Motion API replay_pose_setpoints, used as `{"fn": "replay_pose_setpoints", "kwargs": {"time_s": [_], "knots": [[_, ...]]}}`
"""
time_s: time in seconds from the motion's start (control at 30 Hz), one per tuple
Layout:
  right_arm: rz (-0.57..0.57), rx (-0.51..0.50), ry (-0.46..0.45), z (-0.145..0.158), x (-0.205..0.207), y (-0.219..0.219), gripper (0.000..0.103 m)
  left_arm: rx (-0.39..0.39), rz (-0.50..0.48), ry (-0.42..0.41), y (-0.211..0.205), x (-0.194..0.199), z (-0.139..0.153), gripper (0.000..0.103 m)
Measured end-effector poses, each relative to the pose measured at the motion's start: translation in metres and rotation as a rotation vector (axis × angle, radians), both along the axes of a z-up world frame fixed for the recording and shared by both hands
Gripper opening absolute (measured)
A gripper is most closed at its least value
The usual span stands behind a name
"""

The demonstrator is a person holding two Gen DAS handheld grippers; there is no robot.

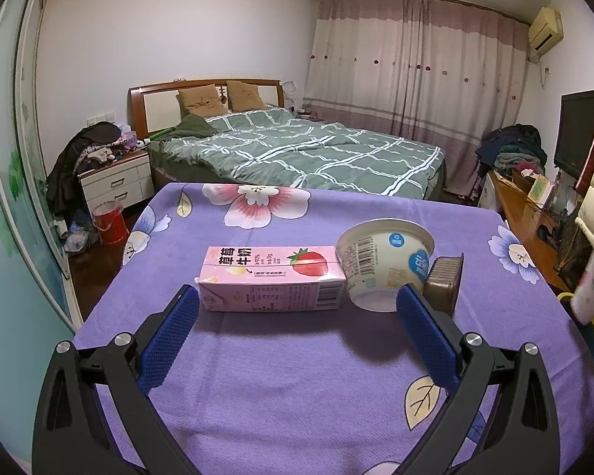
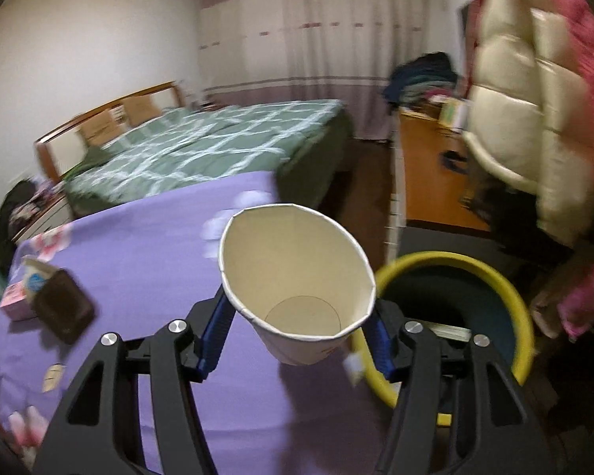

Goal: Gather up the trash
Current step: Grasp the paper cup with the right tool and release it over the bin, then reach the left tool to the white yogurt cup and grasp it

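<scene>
My right gripper is shut on a white paper cup, squeezed oval, its mouth facing the camera. It hangs over the table's right edge beside a yellow-rimmed bin on the floor. On the purple flowered tablecloth lie a pink strawberry milk carton, a tipped white tub and a small brown cup. My left gripper stands open just short of the carton, nothing between its blue pads. The cup shows blurred at that view's right edge.
A bed with a green checked cover stands beyond the table. A wooden desk and a hanging cream padded coat are to the right. A red bucket sits by the nightstand at left.
</scene>
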State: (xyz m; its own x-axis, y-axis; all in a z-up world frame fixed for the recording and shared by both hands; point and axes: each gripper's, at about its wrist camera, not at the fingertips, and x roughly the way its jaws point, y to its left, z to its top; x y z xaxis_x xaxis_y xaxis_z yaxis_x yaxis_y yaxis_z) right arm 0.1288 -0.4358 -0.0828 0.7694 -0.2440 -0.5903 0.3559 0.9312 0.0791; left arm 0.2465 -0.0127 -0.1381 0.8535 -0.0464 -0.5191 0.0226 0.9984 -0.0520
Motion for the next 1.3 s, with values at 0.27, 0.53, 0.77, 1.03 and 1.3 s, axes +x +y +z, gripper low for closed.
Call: {"fn": "replay_pose_setpoints", "kwargs": {"time_s": [0.27,0.53,0.77,1.03,1.3], "knots": [[-0.157,0.015,0.031,-0.016,-0.02,-0.063,0.057,0.023,-0.011,-0.002,-0.006,-0.001,-0.001,0.098],[-0.199,0.022,0.047,-0.03,-0.019,-0.073,0.064,0.039,-0.023,0.003,-0.009,-0.001,-0.002,0.098],[-0.218,0.024,0.041,-0.029,-0.023,-0.073,0.067,0.041,-0.023,0.001,-0.01,-0.001,-0.002,0.098],[-0.118,0.07,-0.044,-0.022,-0.036,-0.03,0.068,0.064,-0.034,0.009,-0.014,-0.001,-0.003,0.098],[-0.052,-0.021,-0.09,-0.016,-0.035,0.008,0.069,0.103,-0.068,0.011,-0.029,0.003,0.0,0.098]]}}
